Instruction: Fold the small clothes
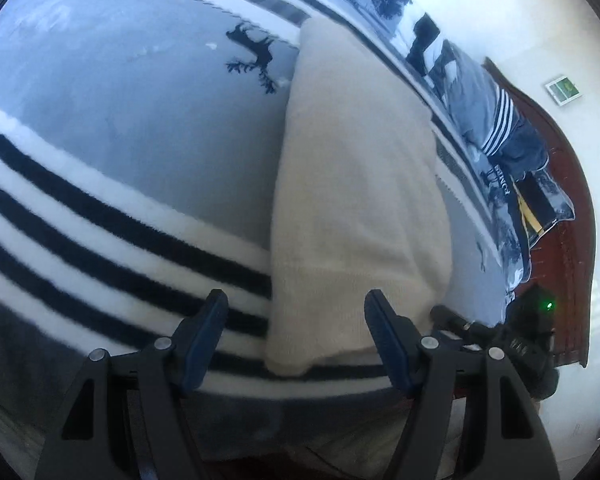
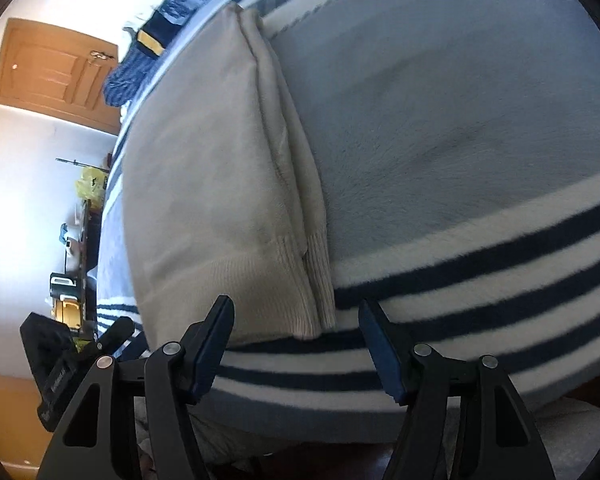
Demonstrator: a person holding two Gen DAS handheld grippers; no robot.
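A cream knitted sweater (image 1: 352,200) lies folded lengthwise on a grey blanket (image 1: 140,120) with white and navy stripes. Its ribbed hem end points toward me. In the left wrist view my left gripper (image 1: 296,304) hangs open just above the sweater's near left corner, with nothing between its fingers. The right wrist view shows the sweater (image 2: 204,184) with its sleeves laid along the right edge and the ribbed cuffs (image 2: 318,280) at the near end. Over that near right corner, my right gripper (image 2: 296,312) stands open and empty.
Pillows and bedding with dark prints (image 1: 480,120) lie at the far side of the bed, with a wooden headboard (image 1: 560,208) behind. A black deer print (image 1: 256,56) marks the blanket. A wooden door (image 2: 56,72) and cluttered shelves (image 2: 76,248) show in the right wrist view.
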